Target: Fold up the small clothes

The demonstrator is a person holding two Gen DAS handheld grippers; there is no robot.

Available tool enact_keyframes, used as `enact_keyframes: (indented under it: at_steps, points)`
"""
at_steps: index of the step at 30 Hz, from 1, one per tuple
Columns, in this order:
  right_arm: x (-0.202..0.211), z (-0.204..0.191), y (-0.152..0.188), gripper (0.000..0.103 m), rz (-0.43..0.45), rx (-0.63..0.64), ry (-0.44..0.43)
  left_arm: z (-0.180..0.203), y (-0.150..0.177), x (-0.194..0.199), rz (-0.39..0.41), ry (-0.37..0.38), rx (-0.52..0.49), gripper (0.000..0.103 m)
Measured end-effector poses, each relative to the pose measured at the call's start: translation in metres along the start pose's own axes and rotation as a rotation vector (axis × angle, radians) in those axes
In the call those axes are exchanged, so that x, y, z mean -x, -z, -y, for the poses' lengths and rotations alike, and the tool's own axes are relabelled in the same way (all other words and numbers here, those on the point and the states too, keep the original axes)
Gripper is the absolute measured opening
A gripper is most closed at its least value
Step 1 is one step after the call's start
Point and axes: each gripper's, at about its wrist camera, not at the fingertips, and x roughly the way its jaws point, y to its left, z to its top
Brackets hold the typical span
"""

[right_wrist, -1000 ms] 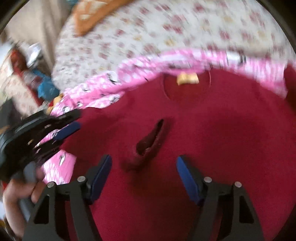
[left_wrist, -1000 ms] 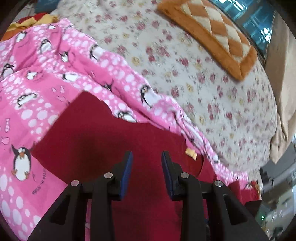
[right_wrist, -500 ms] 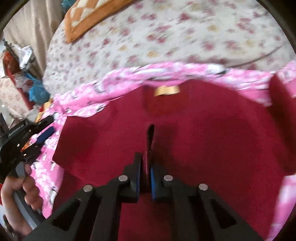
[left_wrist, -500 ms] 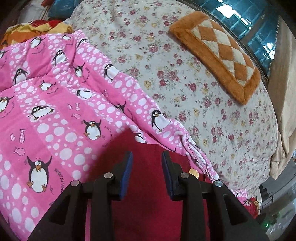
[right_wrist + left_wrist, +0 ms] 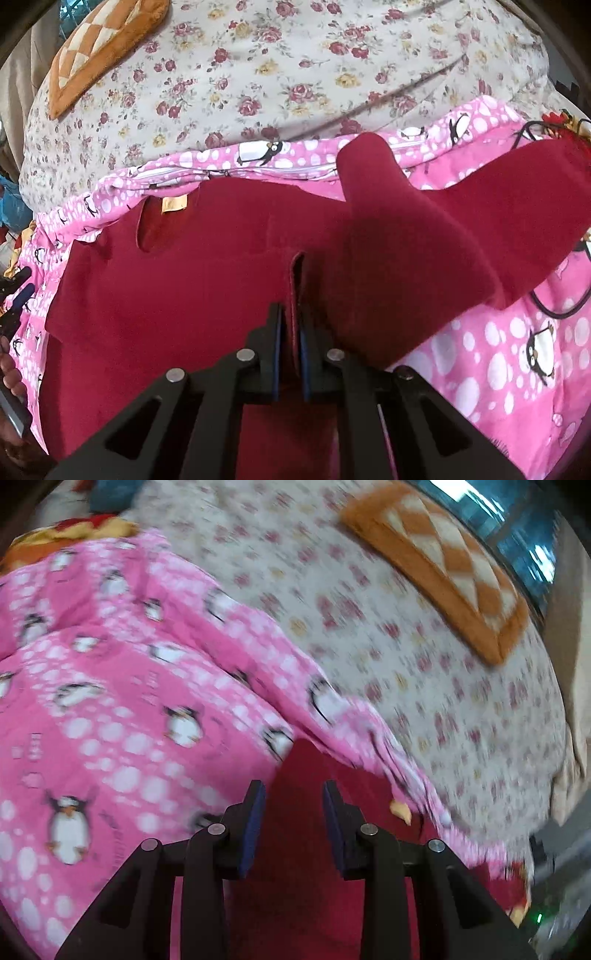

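Note:
A small dark red garment lies on a pink penguin blanket, neck label toward the far side. My right gripper is shut on a pinched ridge of the red cloth near the garment's middle and lifts it a little; a sleeve stands up to the right. In the left wrist view, blurred by motion, my left gripper is open and empty above the red garment's left edge, beside the pink blanket.
A floral bedsheet covers the bed beyond the blanket. An orange checked mat lies at the far end and shows in the left wrist view. A black cable lies on the blanket at right.
My right gripper closed on a fold of the red garment and has pulled it up, raising the sleeve. My left gripper drew back toward the garment's left edge, staying open.

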Motion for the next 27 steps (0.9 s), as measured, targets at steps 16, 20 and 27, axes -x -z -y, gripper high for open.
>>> enact_keyframes:
  at_steps: [16, 20, 27]
  points:
    - [0.054, -0.035, -0.006, 0.055, 0.322, 0.089, -0.122, 0.037, 0.046, -0.061, -0.248, -0.065, -0.266, 0.018]
    - [-0.002, -0.050, -0.006, 0.055, 0.085, 0.144, -0.059, 0.047, 0.051, -0.063, -0.236, -0.064, -0.320, 0.036]
    - [-0.007, -0.056, -0.008, 0.051, 0.057, 0.151, 0.001, 0.061, 0.060, -0.067, -0.224, -0.102, -0.413, 0.048]
